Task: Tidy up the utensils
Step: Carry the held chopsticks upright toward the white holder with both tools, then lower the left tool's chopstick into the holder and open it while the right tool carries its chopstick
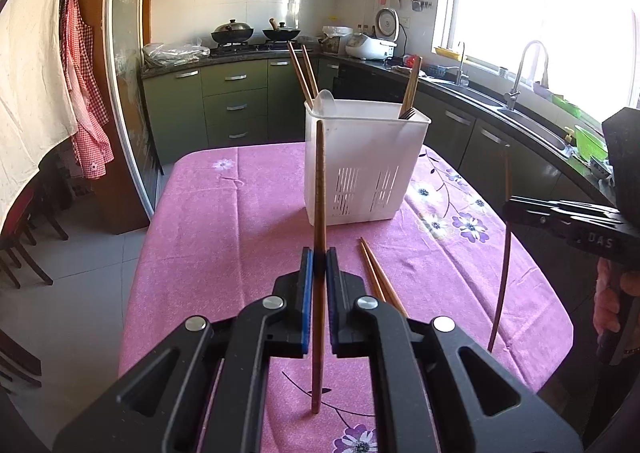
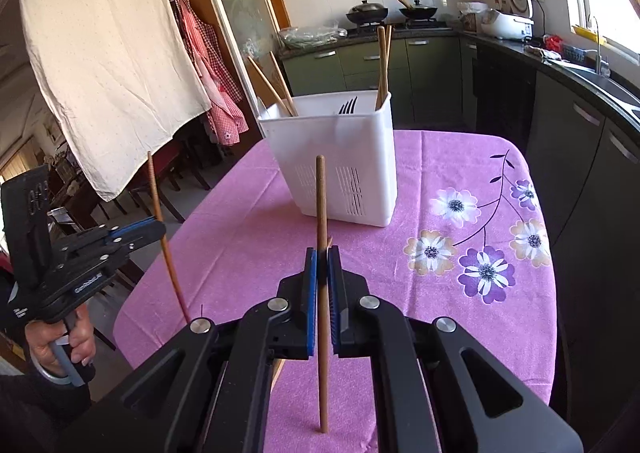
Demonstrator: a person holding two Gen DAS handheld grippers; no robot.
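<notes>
Kitchen, pink floral-cloth counter point(image 1: 224, 213). White utensil caddy point(image 1: 360, 165) at far centre, chopsticks and fork inside. Left gripper point(image 1: 319, 265) clamped mid-shaft on upright chopstick point(image 1: 319, 181); right gripper point(image 2: 322, 265) likewise on second chopstick point(image 2: 321, 205). Spare pair point(image 1: 380, 277) lies near right. Judgement: light, stiff, smooth wood; may pivot between pads; mid-shaft hold suits.

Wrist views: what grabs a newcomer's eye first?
Each hand-held gripper is shut on one upright wooden chopstick: the left hand-held gripper on the left chopstick, the right hand-held gripper on the right chopstick. Beyond them a white utensil caddy stands on the pink floral tablecloth.
</notes>
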